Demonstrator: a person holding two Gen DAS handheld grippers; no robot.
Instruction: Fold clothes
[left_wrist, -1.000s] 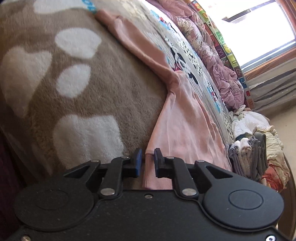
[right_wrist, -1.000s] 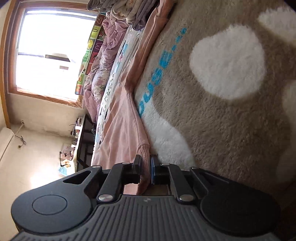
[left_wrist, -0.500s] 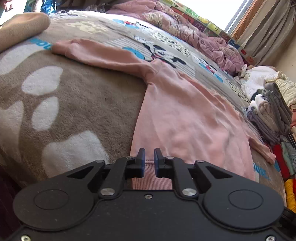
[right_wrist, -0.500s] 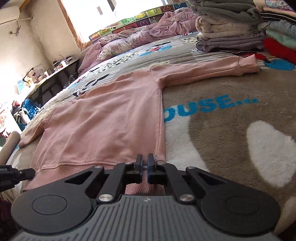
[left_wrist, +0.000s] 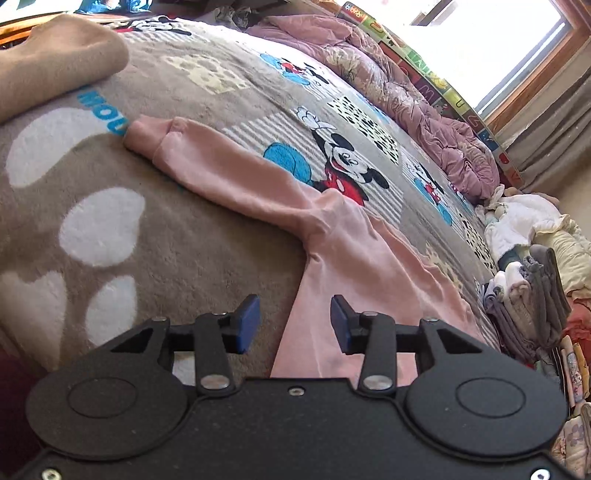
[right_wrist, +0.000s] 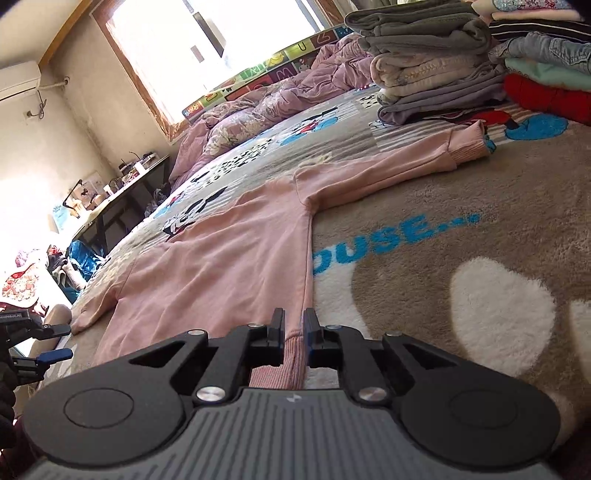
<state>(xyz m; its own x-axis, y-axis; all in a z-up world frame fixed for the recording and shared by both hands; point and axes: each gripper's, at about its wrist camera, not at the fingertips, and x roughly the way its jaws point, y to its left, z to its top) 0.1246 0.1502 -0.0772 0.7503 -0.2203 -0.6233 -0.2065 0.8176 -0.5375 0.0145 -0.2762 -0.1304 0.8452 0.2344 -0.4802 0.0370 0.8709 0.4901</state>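
Apparently right gripper (right_wrist: 293, 334) pinches hem (right_wrist: 282, 363) (edge).

Bright window (right_wrist: 207, 48) — desk (right_wrist: 122, 192) (cluttered) below.

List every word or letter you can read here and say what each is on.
"OUSE..." in blue: on the brown blanket, start covered by the pink sweatshirt.
Blue letters on the blanket in the left wrist view: upside down, partly covered, unreadable.
Letters on the colourful mat: too blurred.
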